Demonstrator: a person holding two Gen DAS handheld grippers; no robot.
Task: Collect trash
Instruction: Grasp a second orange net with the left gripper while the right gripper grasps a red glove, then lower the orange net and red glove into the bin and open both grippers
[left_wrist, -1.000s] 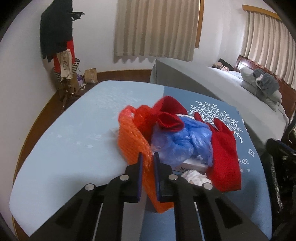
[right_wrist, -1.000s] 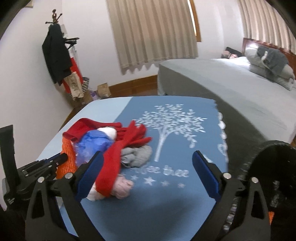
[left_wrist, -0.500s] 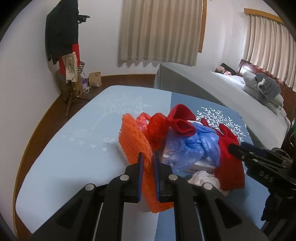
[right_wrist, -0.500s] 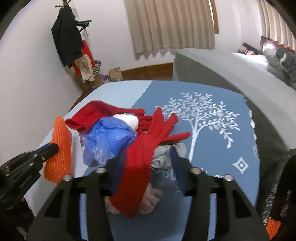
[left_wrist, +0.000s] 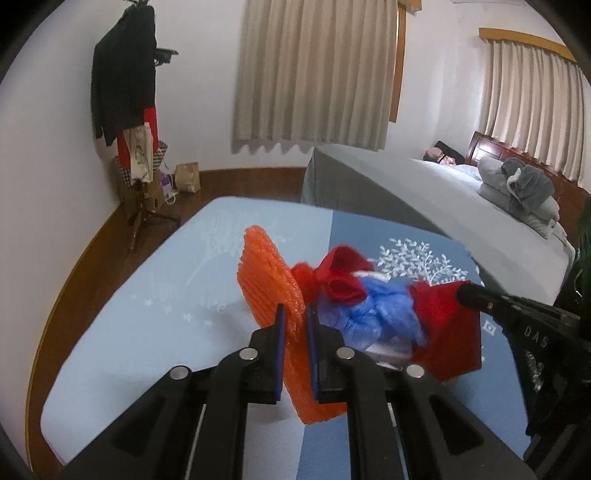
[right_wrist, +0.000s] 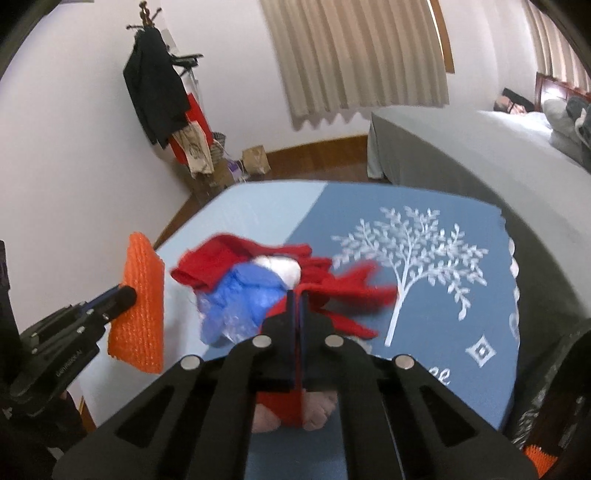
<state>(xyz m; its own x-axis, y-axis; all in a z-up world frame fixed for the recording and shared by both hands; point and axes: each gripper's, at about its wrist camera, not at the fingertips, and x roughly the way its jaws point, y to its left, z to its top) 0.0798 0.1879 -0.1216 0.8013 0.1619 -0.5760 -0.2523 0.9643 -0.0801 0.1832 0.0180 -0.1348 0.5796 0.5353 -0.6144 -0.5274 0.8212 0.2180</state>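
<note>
Left gripper (left_wrist: 294, 328): jaws clamped on the orange bubble-wrap sheet (left_wrist: 269, 291), holding it on edge above the light-blue side of the tablecloth (left_wrist: 147, 310).
Right gripper (right_wrist: 297, 306): jaws squeezed onto the red cloth (right_wrist: 343, 291).
Trash pile: blue plastic bag (right_wrist: 243, 299), white wad (right_wrist: 279, 267) and red cloth bunched together mid-table, beside the white tree print (right_wrist: 421, 251).
Background: bed (left_wrist: 424, 195), coat rack (left_wrist: 125, 110).

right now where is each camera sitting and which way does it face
Left wrist: sits on the left gripper, looking along its fingers across the blue table toward the curtains; the gripper is shut on the orange mesh, and the right gripper's tip enters from the right.
Right wrist: sits on the right gripper, facing the same way, shut on the red cloth; the left gripper shows at left.
Shared: orange mesh, red cloth, blue bag, table, bed.
</note>
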